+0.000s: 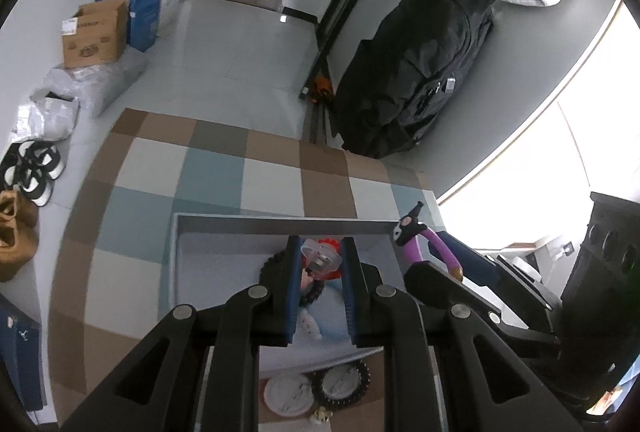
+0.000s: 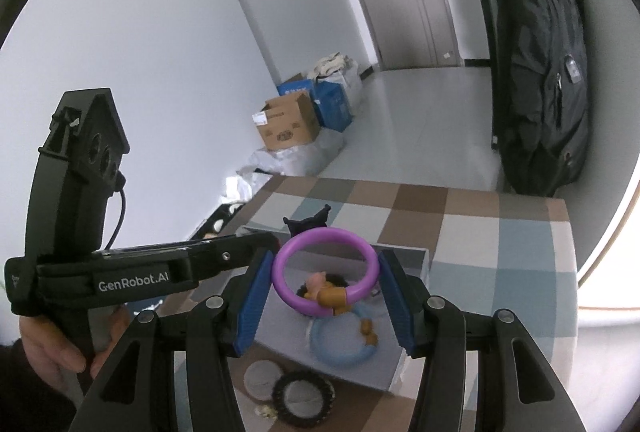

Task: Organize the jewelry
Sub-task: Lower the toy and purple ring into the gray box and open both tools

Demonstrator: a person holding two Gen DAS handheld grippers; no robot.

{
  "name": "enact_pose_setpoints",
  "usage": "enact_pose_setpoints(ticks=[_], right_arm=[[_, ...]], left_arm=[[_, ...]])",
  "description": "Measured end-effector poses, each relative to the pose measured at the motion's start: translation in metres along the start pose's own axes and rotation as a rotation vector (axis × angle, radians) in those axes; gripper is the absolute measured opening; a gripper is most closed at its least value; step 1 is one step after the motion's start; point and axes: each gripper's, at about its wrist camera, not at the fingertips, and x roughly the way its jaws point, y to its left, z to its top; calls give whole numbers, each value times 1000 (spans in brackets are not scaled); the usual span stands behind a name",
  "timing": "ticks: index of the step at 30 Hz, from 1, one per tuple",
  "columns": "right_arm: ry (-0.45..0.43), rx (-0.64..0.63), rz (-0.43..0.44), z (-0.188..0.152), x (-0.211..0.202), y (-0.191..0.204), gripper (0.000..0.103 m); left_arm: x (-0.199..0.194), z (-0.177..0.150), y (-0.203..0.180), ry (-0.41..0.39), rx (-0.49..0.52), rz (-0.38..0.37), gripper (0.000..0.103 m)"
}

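Note:
My left gripper [image 1: 322, 260] is shut on a red and clear hair ornament [image 1: 320, 259] and holds it over the grey jewelry tray [image 1: 280, 222]. In the tray lie a black beaded bracelet [image 1: 310, 294] and a light blue bangle [image 2: 342, 342]. My right gripper [image 2: 326, 278] is shut on a purple bangle [image 2: 324, 272] with a black cat charm, held above the tray [image 2: 404, 256]. The purple bangle also shows in the left wrist view [image 1: 434, 248].
The tray sits on a checkered cloth [image 1: 216, 171]. Two round discs [image 1: 316, 388], one with a black beaded rim, lie near the tray's front. Cardboard boxes [image 1: 96, 33], shoes [image 1: 32, 167] and a black backpack [image 1: 420, 71] are on the floor beyond.

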Motion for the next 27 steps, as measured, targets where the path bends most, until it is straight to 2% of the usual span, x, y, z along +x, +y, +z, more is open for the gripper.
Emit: enact_pose_setpoints(ticks=[8,12,19,20,22,24,25,27], right_arm=[[53,-22,-17,-2,16,-3,53],[71,-16,-8,-3,21,-6,53],[79,16,-5,-1,21,-11,57],[72,18,-4,0,18,-11,62],[46,20,-8,1,12,-12,71],[24,24,-15,2,6,-14,79],[17,32,-15,3,4,-15,80],[15,49,-15,3,2,-17,82]], left_arm=[[12,3,9,38,-6,-20,14],[18,3,16,67,-33,-53,14],[22,7,18,70,-62,-78,15],[23,7,21,80,-79,-83,17],[24,7,27,91,-122,-116,36],[19,7,30,74,-152,-156,41],[18,8,30,69,-152,-163,44],[14,8,28,50,-145,-148,46]])
